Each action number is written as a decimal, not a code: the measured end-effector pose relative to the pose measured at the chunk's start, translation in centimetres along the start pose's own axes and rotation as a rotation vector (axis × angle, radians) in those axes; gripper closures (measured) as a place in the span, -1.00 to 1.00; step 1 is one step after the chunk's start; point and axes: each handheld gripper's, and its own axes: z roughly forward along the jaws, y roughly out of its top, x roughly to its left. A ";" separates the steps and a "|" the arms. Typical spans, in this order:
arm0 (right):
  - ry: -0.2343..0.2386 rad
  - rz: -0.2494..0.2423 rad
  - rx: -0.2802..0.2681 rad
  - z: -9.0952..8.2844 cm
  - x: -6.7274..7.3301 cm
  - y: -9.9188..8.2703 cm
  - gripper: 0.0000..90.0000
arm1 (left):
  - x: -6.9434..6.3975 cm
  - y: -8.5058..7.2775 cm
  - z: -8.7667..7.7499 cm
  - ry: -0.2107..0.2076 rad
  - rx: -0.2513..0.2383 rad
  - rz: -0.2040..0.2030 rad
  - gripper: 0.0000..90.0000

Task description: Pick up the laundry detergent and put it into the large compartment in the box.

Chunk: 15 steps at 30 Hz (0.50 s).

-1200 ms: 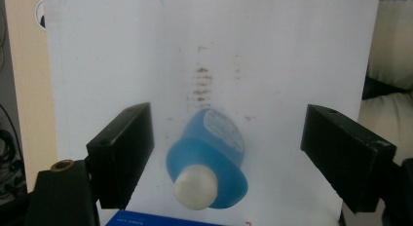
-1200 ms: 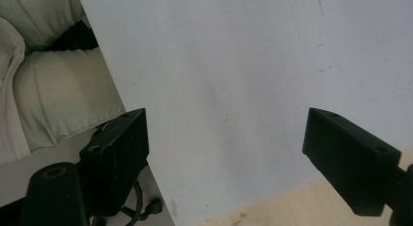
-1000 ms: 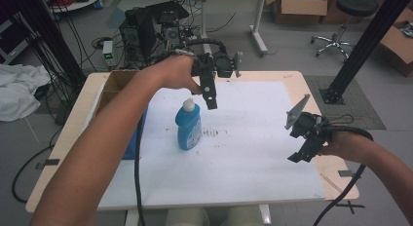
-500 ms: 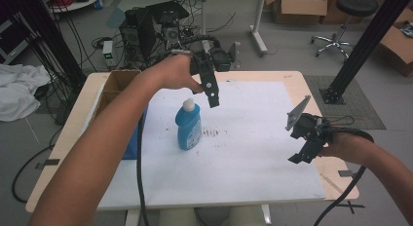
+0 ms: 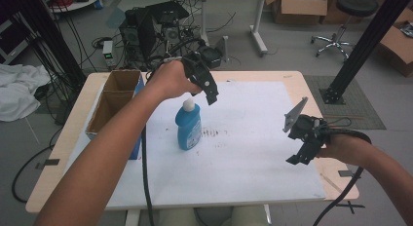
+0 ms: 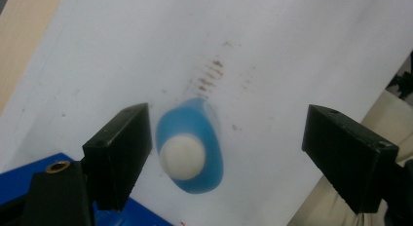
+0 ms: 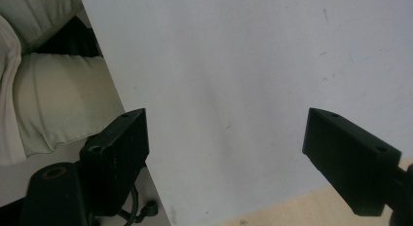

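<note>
A blue bottle [image 5: 189, 127] with a white cap stands upright on the white sheet [image 5: 243, 162], left of the table's middle. My left gripper [image 5: 209, 92] hangs open just above and to the right of the cap, apart from it. In the left gripper view the bottle [image 6: 191, 148] is seen from above, blurred, close to the left jaw, with the left gripper [image 6: 229, 141] wide open. My right gripper [image 5: 301, 155] hovers open over the sheet near its right edge, far from the bottle. In the right gripper view the right gripper [image 7: 226, 143] holds nothing above bare sheet.
An open cardboard box [image 5: 113, 103] with a blue side stands at the table's left, beside the bottle. Dark smudges [image 5: 213, 133] mark the sheet right of the bottle. The table's front edge and the person's trousers [image 7: 63, 99] lie under the right gripper.
My left gripper has shifted slightly down over the bottle. The bottle and my right gripper stay about where they were.
</note>
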 end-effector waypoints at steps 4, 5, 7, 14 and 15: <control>-0.003 -0.016 -0.001 0.0 0.0 0.0 -0.62 | 0.3 -0.4 0.2 0.014 -0.002 -0.084 -0.58; -0.005 -0.018 -0.002 0.0 -0.1 0.0 -0.62 | 0.4 -0.5 0.2 0.018 -0.003 -0.101 -0.58; -0.004 -0.017 -0.004 0.0 -0.1 0.0 -0.62 | 0.5 -0.6 0.2 0.023 -0.003 -0.114 -0.58; -0.003 -0.027 -0.005 0.1 0.0 0.0 -0.62 | 0.8 -1.0 0.4 0.032 0.012 -0.187 -0.58; -0.003 -0.027 -0.005 0.1 0.0 0.0 -0.62 | 0.8 -1.0 0.4 0.032 0.012 -0.187 -0.59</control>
